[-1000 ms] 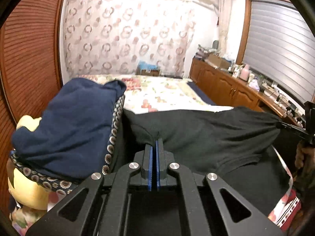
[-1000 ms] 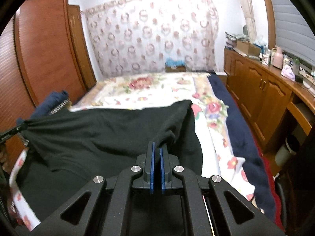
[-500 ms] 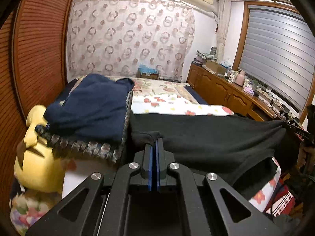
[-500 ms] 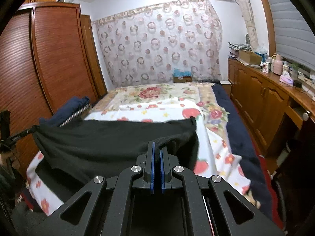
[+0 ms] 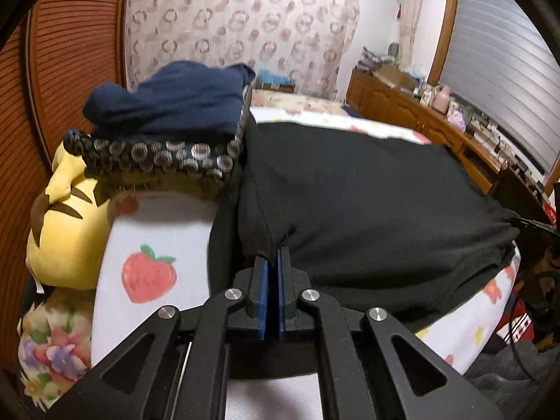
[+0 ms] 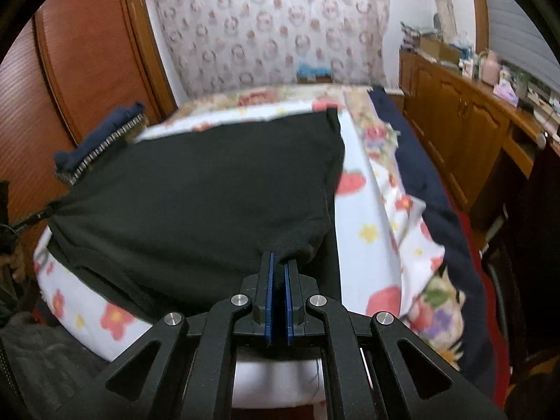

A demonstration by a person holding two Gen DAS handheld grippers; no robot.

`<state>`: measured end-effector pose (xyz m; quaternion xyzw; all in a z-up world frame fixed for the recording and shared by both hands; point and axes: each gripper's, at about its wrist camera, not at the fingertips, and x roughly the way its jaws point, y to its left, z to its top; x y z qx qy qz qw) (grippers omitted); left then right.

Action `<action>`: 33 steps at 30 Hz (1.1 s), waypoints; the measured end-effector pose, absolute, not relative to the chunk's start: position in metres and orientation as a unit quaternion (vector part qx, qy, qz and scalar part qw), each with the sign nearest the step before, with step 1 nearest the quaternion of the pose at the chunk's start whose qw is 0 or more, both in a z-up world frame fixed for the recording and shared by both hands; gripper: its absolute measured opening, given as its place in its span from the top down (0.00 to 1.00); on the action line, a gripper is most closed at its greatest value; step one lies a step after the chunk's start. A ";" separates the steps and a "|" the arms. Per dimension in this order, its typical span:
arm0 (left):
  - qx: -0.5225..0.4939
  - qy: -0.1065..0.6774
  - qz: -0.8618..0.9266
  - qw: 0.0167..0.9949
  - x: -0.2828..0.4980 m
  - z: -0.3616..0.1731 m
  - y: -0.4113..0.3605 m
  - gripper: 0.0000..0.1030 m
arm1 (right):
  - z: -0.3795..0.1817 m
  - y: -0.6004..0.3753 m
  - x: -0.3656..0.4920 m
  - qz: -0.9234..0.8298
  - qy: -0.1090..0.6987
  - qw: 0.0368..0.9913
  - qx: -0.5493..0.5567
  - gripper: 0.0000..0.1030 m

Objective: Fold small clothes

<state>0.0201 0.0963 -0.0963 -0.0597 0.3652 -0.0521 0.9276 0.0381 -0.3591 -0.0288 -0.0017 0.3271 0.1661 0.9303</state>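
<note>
Bedroom light falls on a bed (image 5: 164, 217) dressed in a white sheet printed with strawberries and flowers, with a patterned curtain (image 5: 241, 24) behind it and wooden cabinets (image 6: 455, 119) along the wall. Your black garment (image 5: 350, 203) lies spread across the near end of the bed, folded over on itself, its front edge drawn taut between your two tools. Your left gripper (image 5: 272, 262) has its blue fingers (image 5: 263, 297) nearly together; they have just been easing apart a little, and a pinch of the garment's near left corner sits between the tips. Your right gripper (image 6: 278, 262) is clamped tight on the near right corner, the cloth bunched into its fingers (image 6: 268, 297). To the left of the garment, a navy piece of clothing (image 5: 178, 101) rests on a cushion with a ring-patterned edge (image 5: 154, 157), and that sits on a yellow plush toy (image 5: 66, 231) just beside the garment's left side.
</note>
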 end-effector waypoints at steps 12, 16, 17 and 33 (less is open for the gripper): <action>-0.038 0.330 -0.051 0.942 0.014 -0.081 0.095 0.22 | -0.012 -0.361 0.030 0.150 0.324 0.933 -0.034 0.65; -0.039 0.335 -0.037 0.941 0.018 -0.085 0.099 0.22 | -0.009 -0.366 0.022 0.129 0.308 0.942 -0.034 0.63; -0.040 0.338 -0.036 0.940 0.019 -0.086 0.100 0.22 | -0.009 -0.365 0.021 0.128 0.305 0.943 -0.033 0.63; -0.036 0.364 -0.009 0.931 0.020 -0.103 0.108 0.22 | -0.046 -0.307 0.041 0.166 0.274 0.946 -0.048 0.59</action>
